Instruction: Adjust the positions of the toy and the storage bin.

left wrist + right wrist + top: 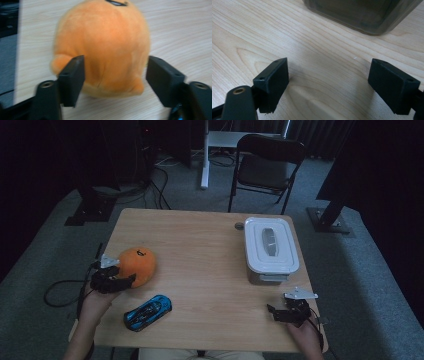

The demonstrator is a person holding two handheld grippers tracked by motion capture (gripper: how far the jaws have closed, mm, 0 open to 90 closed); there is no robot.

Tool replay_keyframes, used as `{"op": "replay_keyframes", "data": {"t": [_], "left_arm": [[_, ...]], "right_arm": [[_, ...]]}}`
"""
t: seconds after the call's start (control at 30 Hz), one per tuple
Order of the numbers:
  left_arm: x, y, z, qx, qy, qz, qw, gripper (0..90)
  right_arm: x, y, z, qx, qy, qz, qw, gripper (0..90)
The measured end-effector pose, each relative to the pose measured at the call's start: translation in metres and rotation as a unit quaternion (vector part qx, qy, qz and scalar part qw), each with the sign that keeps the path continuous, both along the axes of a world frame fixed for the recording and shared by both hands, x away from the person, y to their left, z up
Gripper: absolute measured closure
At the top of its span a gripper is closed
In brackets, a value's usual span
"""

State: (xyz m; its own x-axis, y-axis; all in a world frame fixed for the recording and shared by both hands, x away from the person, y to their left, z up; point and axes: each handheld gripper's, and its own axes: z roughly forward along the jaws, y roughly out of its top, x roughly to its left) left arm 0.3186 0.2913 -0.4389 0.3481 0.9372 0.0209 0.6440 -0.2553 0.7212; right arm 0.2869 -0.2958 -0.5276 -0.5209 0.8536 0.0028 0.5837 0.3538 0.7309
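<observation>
Now left gripper (pixel 115 82) jaws apart, astride orange plush toy (pixel 102 47).

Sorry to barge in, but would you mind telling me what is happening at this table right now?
A person sits at a wooden table with a gripper in each hand. The left gripper is at an orange plush toy; its jaws stand open on either side of the toy and do not appear to be clamped on it. The right gripper is open over bare wood, just short of a lidded white container. A blue toy car lies untouched near the front edge.
</observation>
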Motion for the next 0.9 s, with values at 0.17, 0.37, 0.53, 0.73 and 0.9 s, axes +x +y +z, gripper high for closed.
{"op": "replay_keyframes", "data": {"t": [0.17,0.37,0.53,0.73,0.9], "left_arm": [[-0.017,0.001,-0.005,0.003,0.0,-0.004,1.0,10.0],[-0.031,-0.008,-0.006,-0.016,0.005,-0.02,0.9997,1.3],[-0.037,-0.03,-0.014,0.006,-0.003,-0.053,0.9986,1.7],[-0.038,-0.043,-0.03,0.002,0.004,-0.077,0.997,1.6],[-0.035,-0.055,-0.032,-0.001,0.008,-0.098,0.9951,1.7]], "right_arm": [[0.0,0.0,0.0,0.001,0.0,0.001,1.0,16.2],[0.0,0.0,0.0,0.0,0.0,0.002,1.0,16.1],[0.001,0.0,0.0,-0.001,0.004,-0.003,1.0,13.4],[0.001,0.0,0.0,0.0,0.003,-0.009,1.0,13.3],[0.001,0.0,0.0,0.0,0.003,-0.009,1.0,13.9]]}}
